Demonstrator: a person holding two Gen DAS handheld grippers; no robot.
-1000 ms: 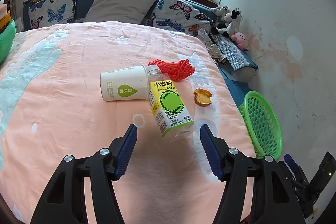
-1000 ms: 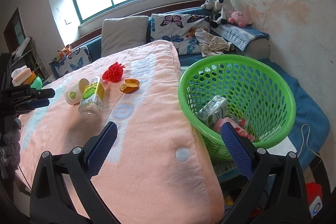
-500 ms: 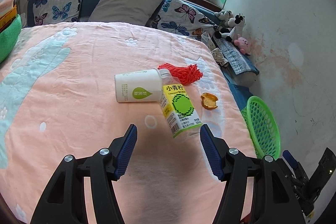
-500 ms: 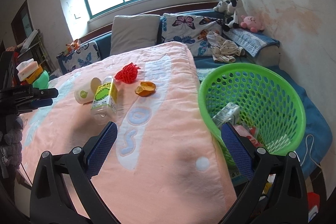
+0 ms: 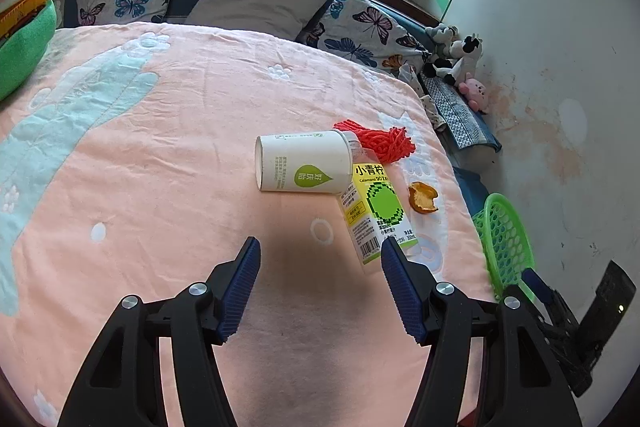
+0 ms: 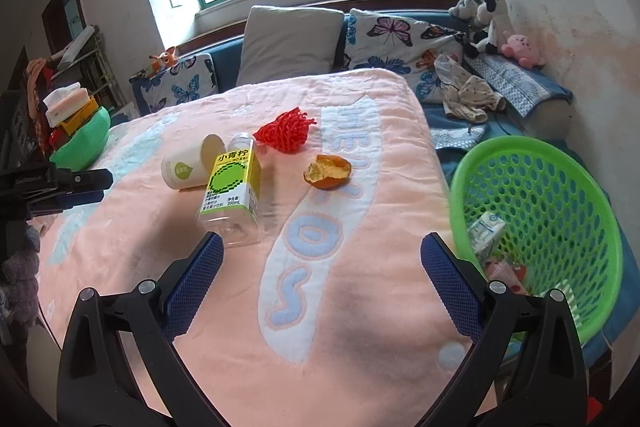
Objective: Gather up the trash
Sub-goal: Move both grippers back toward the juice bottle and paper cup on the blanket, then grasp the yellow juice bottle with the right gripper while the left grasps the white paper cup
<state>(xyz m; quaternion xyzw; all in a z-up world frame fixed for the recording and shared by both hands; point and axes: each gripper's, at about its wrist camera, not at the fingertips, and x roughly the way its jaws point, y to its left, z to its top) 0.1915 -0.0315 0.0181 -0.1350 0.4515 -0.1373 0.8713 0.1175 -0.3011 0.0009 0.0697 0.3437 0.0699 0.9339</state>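
Left tool [image 5: 320, 253]: I hold it spread wide and released, gripping nothing, hanging above the pink blanket [image 5: 160, 167]. Over the last second it has drawn back and swung left, so the bottle, which sat between my fingers a second ago, now lies off beside my right finger.

Right tool [image 6: 322, 251]: also spread wide and empty, touching nothing. It has swung from the basket toward the bed, and the trash pile now sits higher and closer to centre ahead of it.

What that means: I judge the last drop-off is finished and I am lining up for the next pick; the right tool looks the better placed for the bottle.

Bottle [image 5: 374, 211]: empty, clear, yellow-green label, lying on its side on the bed, its base end just ahead of my left tool's right finger, its neck tucked against the paper cup [image 5: 302, 161].

Paper cup: on its side, touching the bottle.

Red mesh net [image 5: 380, 143]: crumpled just beyond the cup and bottle.

Orange peel [image 5: 423, 198]: beside the bottle, toward the bed's edge.

Green basket [image 6: 536, 227]: off the bed's side, already holding a small carton [image 6: 486, 231] and other wrappers.

Remaining: four pieces on the bed not yet collected.
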